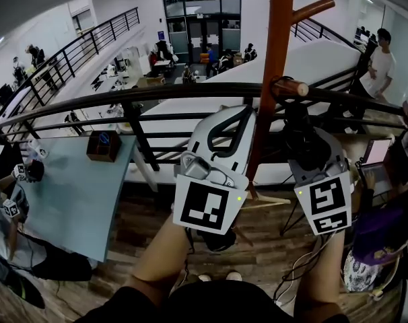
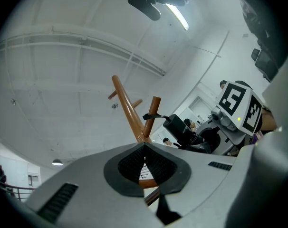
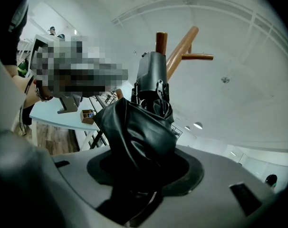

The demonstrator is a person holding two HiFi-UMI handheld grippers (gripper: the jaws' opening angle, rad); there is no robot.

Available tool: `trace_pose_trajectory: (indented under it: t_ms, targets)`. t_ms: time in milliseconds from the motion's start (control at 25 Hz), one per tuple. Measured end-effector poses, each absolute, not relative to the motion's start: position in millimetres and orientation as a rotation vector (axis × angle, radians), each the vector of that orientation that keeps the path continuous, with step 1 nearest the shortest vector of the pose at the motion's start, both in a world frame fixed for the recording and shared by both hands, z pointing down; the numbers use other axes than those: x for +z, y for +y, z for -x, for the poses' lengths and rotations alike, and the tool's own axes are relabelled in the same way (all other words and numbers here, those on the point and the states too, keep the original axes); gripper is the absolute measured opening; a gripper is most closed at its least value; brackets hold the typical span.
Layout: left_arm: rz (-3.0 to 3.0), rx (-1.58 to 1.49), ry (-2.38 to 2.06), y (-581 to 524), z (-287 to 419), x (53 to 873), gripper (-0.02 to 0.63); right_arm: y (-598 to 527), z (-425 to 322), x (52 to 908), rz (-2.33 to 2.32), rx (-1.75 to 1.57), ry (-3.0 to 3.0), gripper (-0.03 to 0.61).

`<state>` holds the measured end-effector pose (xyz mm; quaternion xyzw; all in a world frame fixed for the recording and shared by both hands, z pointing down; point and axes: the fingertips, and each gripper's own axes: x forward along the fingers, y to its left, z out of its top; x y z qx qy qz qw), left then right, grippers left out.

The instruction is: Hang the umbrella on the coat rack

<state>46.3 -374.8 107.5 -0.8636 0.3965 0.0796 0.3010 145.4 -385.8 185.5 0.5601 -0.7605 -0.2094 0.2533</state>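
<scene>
The brown wooden coat rack (image 1: 279, 52) stands straight ahead against the railing. My right gripper (image 1: 306, 138) is shut on the folded black umbrella (image 3: 139, 134); its handle (image 3: 151, 77) points up at the rack. In the head view the umbrella's thin strap (image 1: 283, 85) loops around a short lower peg (image 1: 297, 88). In the left gripper view the strap (image 2: 151, 116) lies against that peg (image 2: 155, 109). My left gripper (image 1: 236, 113) is just left of the pole, with its pads (image 2: 134, 165) closed together on nothing. The marker cube (image 2: 240, 106) of my right gripper shows to its right.
A black metal railing (image 1: 143, 99) runs across behind the rack. A pale blue table (image 1: 76, 194) with a small brown box (image 1: 103, 145) is at the left, with a seated person beside it. A laptop (image 1: 376, 152) and bags (image 1: 379, 237) crowd the right; a person (image 1: 379, 66) stands beyond.
</scene>
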Motion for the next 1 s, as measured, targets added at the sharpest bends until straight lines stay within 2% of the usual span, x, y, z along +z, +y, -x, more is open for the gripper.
trace_pose_trajectory:
  t_ms: [1000]
  targets:
    - [2.337,0.139,1.091,-387.6,-49.4,139.9,0.009,-418.2,-121.7,233.8,-1.436,-0.314,-2.226,0.229]
